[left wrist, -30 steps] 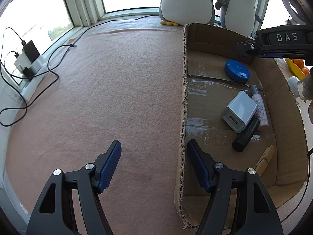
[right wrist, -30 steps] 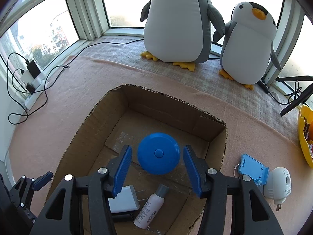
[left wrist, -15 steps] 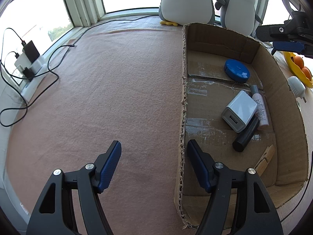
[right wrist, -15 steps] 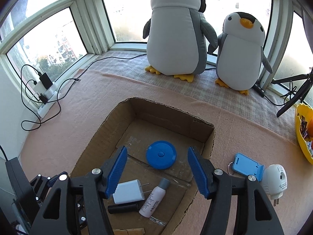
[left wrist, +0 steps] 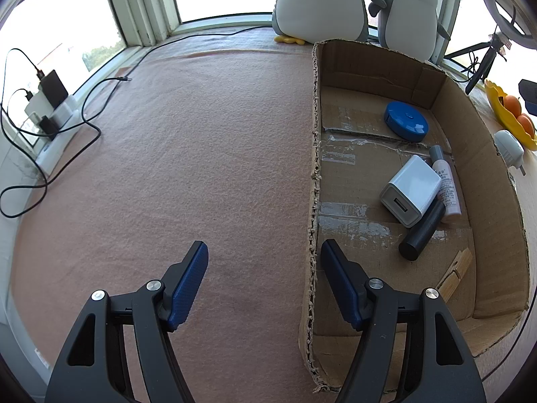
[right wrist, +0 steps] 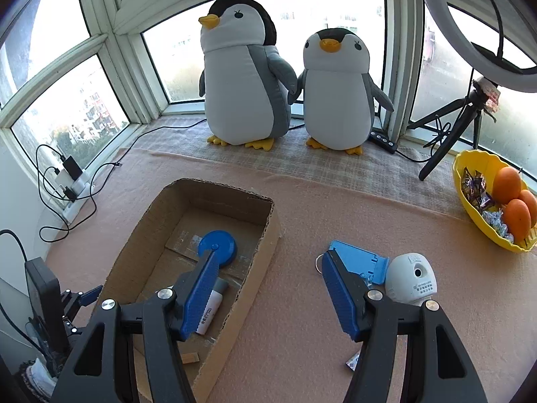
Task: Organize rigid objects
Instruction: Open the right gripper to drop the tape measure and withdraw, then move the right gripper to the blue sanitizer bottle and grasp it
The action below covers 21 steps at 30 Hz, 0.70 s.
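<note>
Both my grippers stand wide and carry nothing: the left gripper [left wrist: 264,245] hangs over the near wall of the cardboard box [right wrist: 214,184], and the right gripper [right wrist: 268,255] has swung out of the box and up, so it now looks past the box's right wall at the pink felt mat [right wrist: 335,215]. A second ago the blue disc [right wrist: 225,245] sat framed between my right jaws; now it lies flat on the taped box floor, so I judge that piece stowed. Near it in the box lie a glossy white charger block [left wrist: 411,189], a slim white tube [left wrist: 444,181], a matte black cylinder [left wrist: 421,233] and a wooden clothespin [left wrist: 454,270]. Still out on the mat, just beyond my right finger, are a flat blue plastic card holder [right wrist: 362,262] and a rounded white plug-in device [right wrist: 411,280], touching; those look like the next to go in. Farther back stand two plush penguins [right wrist: 241,77] and a yellow bowl [right wrist: 459,181] of oranges.
</note>
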Available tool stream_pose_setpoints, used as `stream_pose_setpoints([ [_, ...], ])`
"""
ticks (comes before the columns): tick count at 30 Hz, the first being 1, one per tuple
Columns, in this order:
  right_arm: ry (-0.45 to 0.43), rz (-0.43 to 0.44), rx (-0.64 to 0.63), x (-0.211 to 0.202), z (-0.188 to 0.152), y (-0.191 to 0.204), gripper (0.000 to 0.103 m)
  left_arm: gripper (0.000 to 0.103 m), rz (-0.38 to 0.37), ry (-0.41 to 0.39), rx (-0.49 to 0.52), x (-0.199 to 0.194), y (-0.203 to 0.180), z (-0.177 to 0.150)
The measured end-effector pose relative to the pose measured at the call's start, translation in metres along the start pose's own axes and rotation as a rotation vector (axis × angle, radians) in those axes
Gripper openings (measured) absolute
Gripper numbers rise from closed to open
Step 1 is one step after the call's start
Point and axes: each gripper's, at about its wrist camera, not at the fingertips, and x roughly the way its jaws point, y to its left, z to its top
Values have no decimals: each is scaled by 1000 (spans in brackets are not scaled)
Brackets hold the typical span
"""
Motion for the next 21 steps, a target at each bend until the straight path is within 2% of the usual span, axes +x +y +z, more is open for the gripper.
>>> stream_pose_setpoints([
  [7, 64, -41, -30, 11, -22, -31, 60, 70, 0, 0, 1, 0, 0, 0],
  [14, 127, -43, -34, 33, -32, -47, 48, 70, 0, 0, 0, 0, 0, 0],
  [21, 172, -60, -19, 53, -34, -56, 47, 70, 0, 1, -1, 0, 0, 0],
])
